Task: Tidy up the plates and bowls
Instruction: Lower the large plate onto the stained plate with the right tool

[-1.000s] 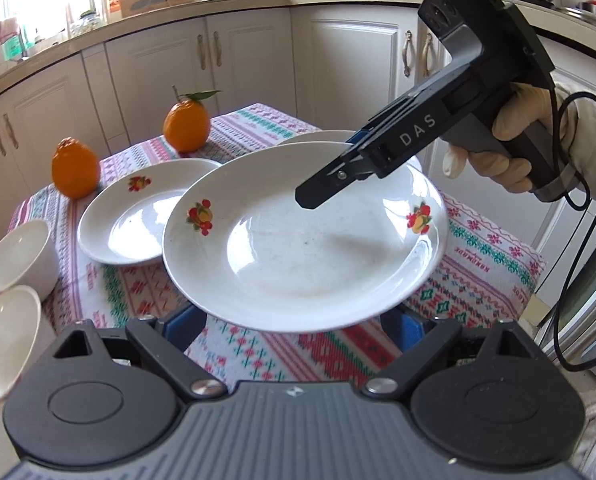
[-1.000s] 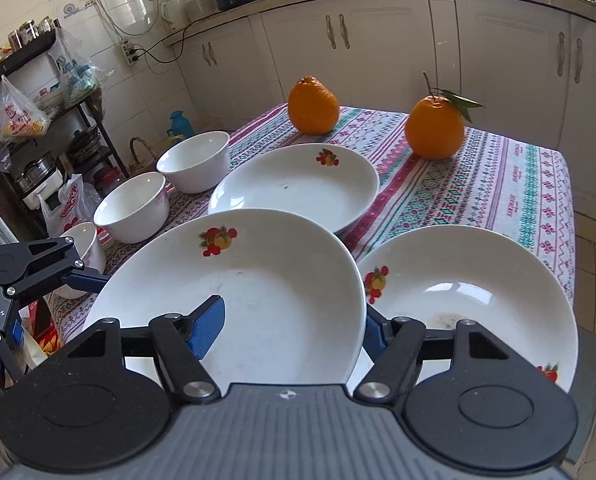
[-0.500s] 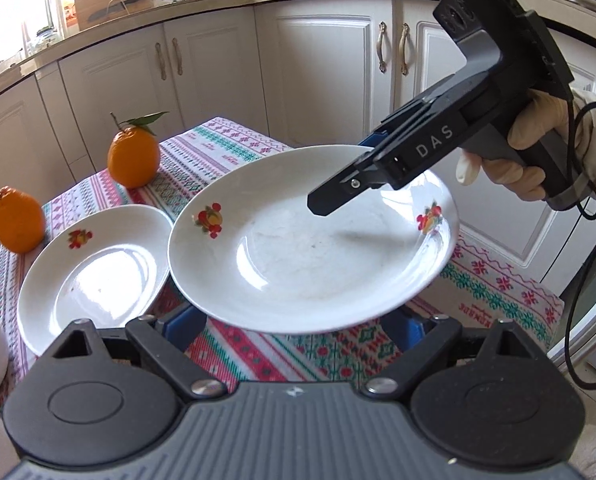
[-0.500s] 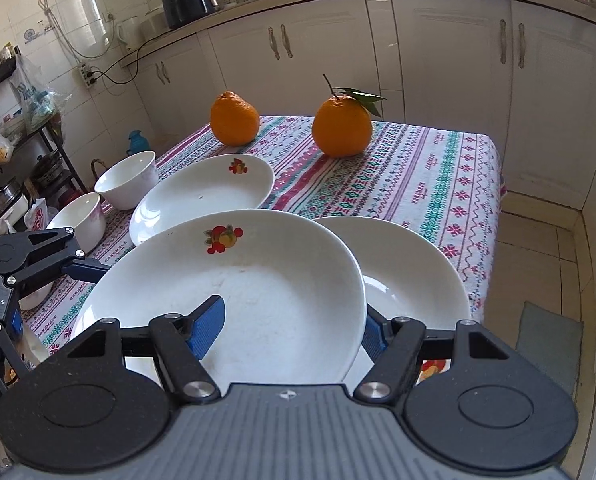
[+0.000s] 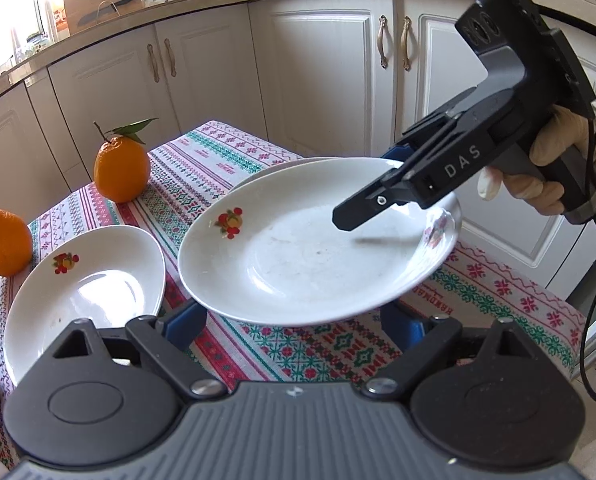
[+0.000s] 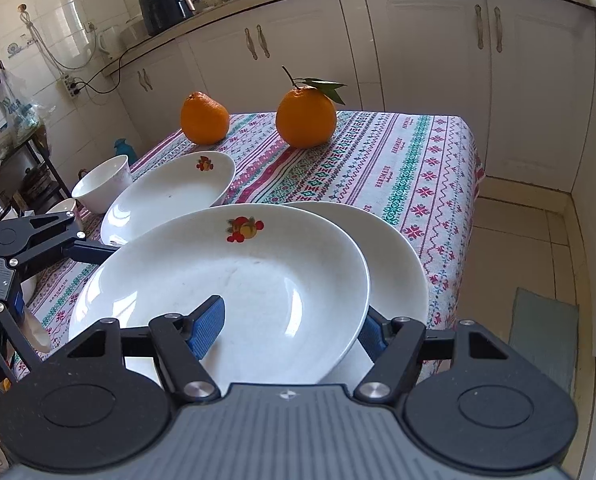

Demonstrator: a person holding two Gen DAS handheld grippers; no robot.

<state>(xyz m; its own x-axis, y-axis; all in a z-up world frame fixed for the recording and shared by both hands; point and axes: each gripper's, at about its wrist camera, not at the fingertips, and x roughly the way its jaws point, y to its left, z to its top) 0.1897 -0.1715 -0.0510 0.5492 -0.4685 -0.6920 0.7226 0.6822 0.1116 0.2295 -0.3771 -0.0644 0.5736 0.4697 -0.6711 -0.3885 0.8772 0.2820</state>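
Plate point(image 6: 258, 276) pinched by right tongs point(image 6: 290, 326), above another plate point(image 6: 397, 256), left tongs point(image 5: 294, 320) agape

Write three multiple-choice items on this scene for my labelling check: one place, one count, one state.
1. The held plate hangs: A on the floor; B over the lower plate; C in a cupboard.
2. Oranges in view: A two; B four; C none.
3. The right gripper has its jaws: A wide open, empty; B clamped on the held plate's rim; C out of view.
Answers: B, its rim overlaps the plate beneath; A, both stand behind the plates; B, they pinch the rim from inside and beneath.
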